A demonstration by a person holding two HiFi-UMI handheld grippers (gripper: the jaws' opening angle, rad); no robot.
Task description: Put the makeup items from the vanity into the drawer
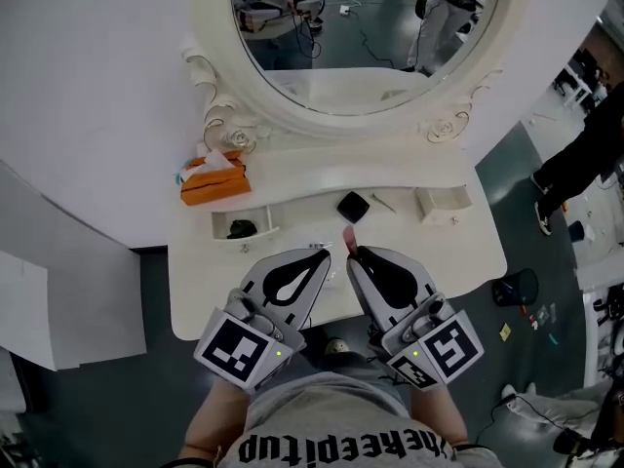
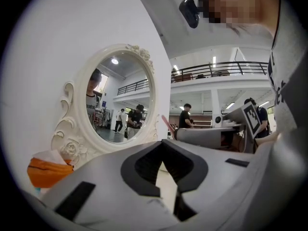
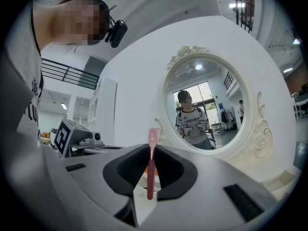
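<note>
**Right gripper clamped on pink makeup stick above vanity; both small drawers open**

The white vanity stands against the wall under an oval mirror in a carved frame.

Containers:
- The left small drawer is pulled open. One dark item lies inside; its kind cannot be made out.
- The right small drawer is also pulled open.
- An orange tissue box sits at the left of the shelf, just behind the left drawer, with white tissue poking from its top.

A black square compact and a thin pale stick lie between the two drawers, near each other but apart.

The pink makeup stick is off the surface, above the front of the vanity top. Its long axis runs in line with the jaws. One end sits down in the gap and the rounded end clears the jaw tips, pointing toward the mirror.

The right gripper has its jaws closed narrowly on this stick. The left gripper hovers just beside it, with jaws drawn together to a sliver and nothing between them.
</note>
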